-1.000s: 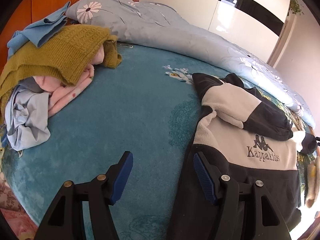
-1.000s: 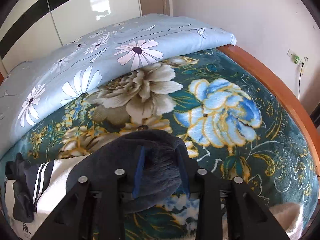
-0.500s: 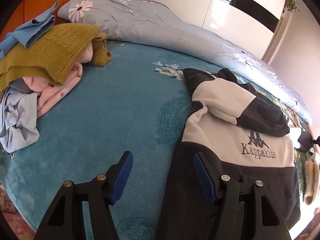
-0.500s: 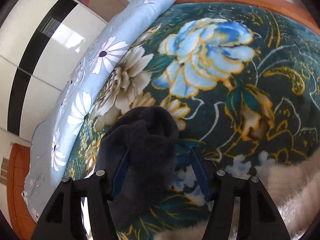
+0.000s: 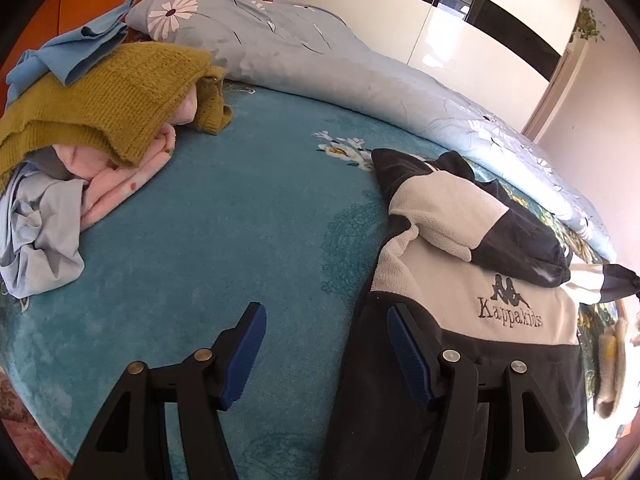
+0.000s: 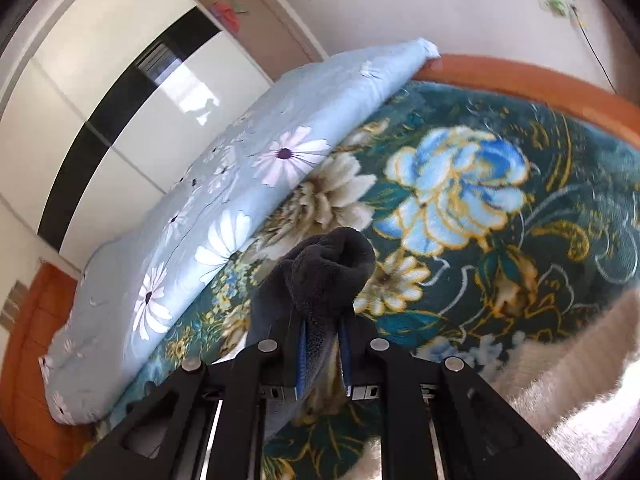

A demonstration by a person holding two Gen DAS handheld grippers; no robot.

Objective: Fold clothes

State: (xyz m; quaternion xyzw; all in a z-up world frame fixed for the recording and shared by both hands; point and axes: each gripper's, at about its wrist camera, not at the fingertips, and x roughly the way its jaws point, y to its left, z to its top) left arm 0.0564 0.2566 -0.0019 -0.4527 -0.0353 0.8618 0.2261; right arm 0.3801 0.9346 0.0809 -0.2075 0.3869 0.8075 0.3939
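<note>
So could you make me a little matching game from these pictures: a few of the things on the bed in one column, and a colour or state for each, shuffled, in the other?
Things:
1. knitted sweater
2. fleece sweatshirt
3. left gripper
4. dark fleece cuff

Colour or state:
A. pinched between closing blue pads
B. open, nothing between its pads
C. mustard yellow, on top of the clothes pile
D. cream and dark, one sleeve folded across the chest

Pairs: 1-C, 2-D, 3-B, 4-A

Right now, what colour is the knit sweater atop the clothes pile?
Mustard yellow knit sweater, clearest in the left wrist view.
</note>
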